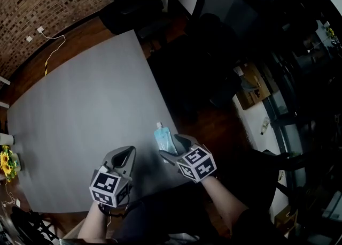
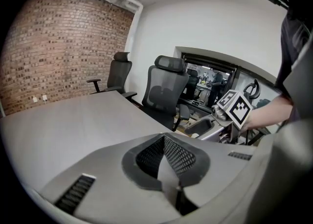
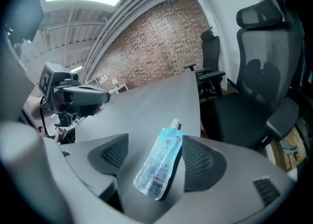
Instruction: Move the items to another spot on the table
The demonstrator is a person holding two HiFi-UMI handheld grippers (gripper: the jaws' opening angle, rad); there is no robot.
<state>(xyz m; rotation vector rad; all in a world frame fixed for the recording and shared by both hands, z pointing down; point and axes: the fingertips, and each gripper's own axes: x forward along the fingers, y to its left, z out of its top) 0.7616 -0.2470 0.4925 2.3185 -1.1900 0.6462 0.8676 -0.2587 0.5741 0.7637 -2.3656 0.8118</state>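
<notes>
A grey tabletop (image 1: 85,105) seen from above, with a person holding a claw in each hand near its near edge.

The right claw (image 1: 172,152) has its jaws standing wide apart. Between them lies a small, clear, pale blue pouch (image 1: 163,138) with a white spout at its far end. It sits close to the tabletop's right edge. In the right gripper view the pouch (image 3: 160,163) lies lengthwise in the gap of the claw (image 3: 152,158), close against the right-hand jaw and clear of the left one; whether it touches the right pad cannot be made out. The pouch carries faint print down its middle and a barcode label near its bottom end; none of it is sharp enough to read.

The left claw (image 1: 123,158) is closed and empty. In the left gripper view its jaws (image 2: 165,154) meet with nothing between them, pointing out over bare tabletop.

Each claw carries a cube with black-and-white square markers (image 1: 196,163).

Black office chairs (image 1: 125,6) stand at the far end of the tabletop. A red brick wall (image 2: 58,52) is behind them. Yellow flowers (image 1: 6,162) show at the left edge of the head view.
</notes>
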